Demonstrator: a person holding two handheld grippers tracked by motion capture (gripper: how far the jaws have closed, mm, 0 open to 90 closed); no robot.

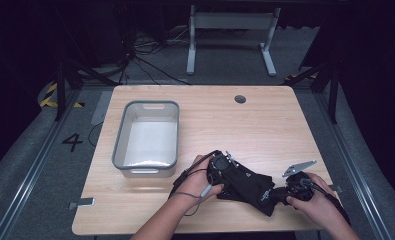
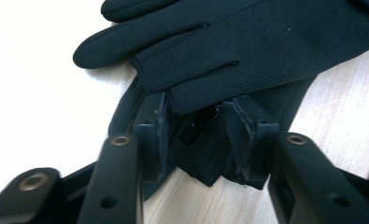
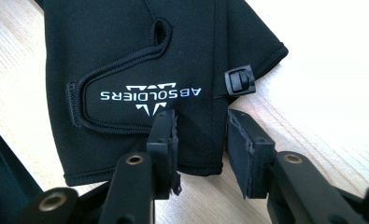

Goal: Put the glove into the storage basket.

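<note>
Two black gloves (image 1: 247,184) lie stacked near the table's front edge. In the left gripper view the upper glove (image 2: 247,42) lies flat with its fingers pointing left. The fingers of the lower glove (image 2: 205,163) are bunched between the jaws of my left gripper (image 2: 198,135), whose pads press on the fabric from both sides. My right gripper (image 3: 201,140) stands over the cuff of a glove (image 3: 126,56) with a white ABSOLDIERS logo; its jaws are apart, straddling the cuff's hem without pinching it. From above, my left gripper (image 1: 228,172) is at the gloves' left end and my right gripper (image 1: 276,194) at their right end.
A grey bin (image 1: 119,145) with a white inside stands at the left of the wooden table (image 1: 245,125). A small round hole (image 1: 240,99) sits near the table's far edge. A table frame and cables are on the floor beyond.
</note>
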